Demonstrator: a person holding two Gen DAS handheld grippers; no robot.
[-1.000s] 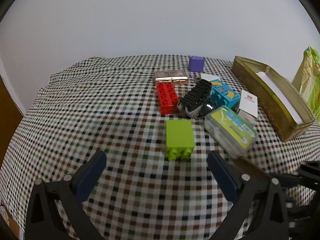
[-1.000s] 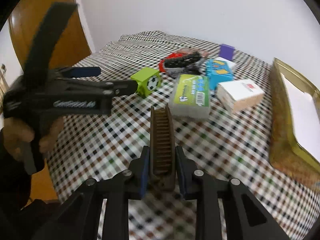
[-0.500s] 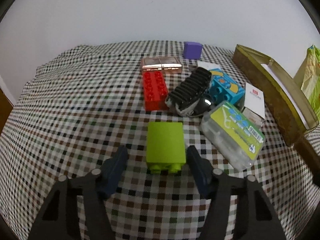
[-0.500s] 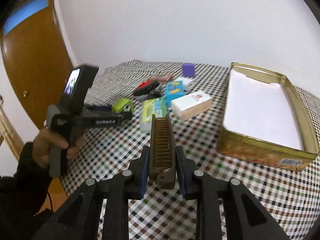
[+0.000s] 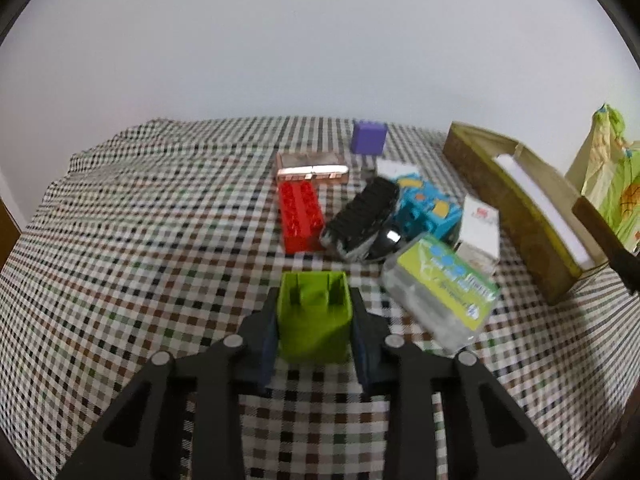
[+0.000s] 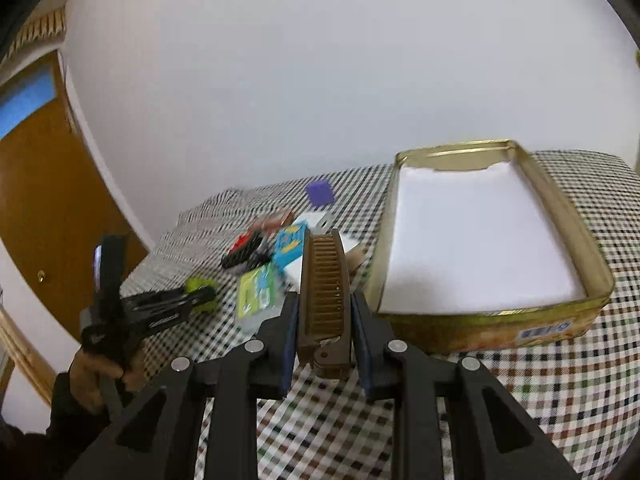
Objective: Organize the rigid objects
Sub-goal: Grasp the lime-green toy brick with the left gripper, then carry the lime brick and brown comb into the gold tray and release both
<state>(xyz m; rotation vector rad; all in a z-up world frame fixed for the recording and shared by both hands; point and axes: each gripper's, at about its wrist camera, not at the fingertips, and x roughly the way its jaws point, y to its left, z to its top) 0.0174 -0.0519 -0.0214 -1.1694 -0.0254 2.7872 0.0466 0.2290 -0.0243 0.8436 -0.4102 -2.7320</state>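
A lime green brick (image 5: 314, 316) sits between the jaws of my left gripper (image 5: 315, 300). The jaws are closing and both pads press its sides. The brick is tipped so its hollow underside faces away from me. My right gripper (image 6: 325, 300) is shut on a brown folding comb (image 6: 324, 280), held above the checked cloth just left of the gold tin (image 6: 496, 320). The tin is lined with white paper. In the right wrist view, a hand holds the left gripper (image 6: 208, 294) at the green brick (image 6: 196, 282).
Behind the green brick lie a red brick (image 5: 300, 216), a black ribbed object (image 5: 360, 216), a blue brick (image 5: 428, 208), a clear box with a green label (image 5: 440, 296), a white box (image 5: 480, 228), a rose-gold case (image 5: 312, 168) and a purple block (image 5: 369, 138). The gold tin (image 5: 500, 200) stands at the right.
My left jaws closed from wide apart onto the green brick, which tipped up. My right gripper swung right with the comb, from over the objects toward the tin.
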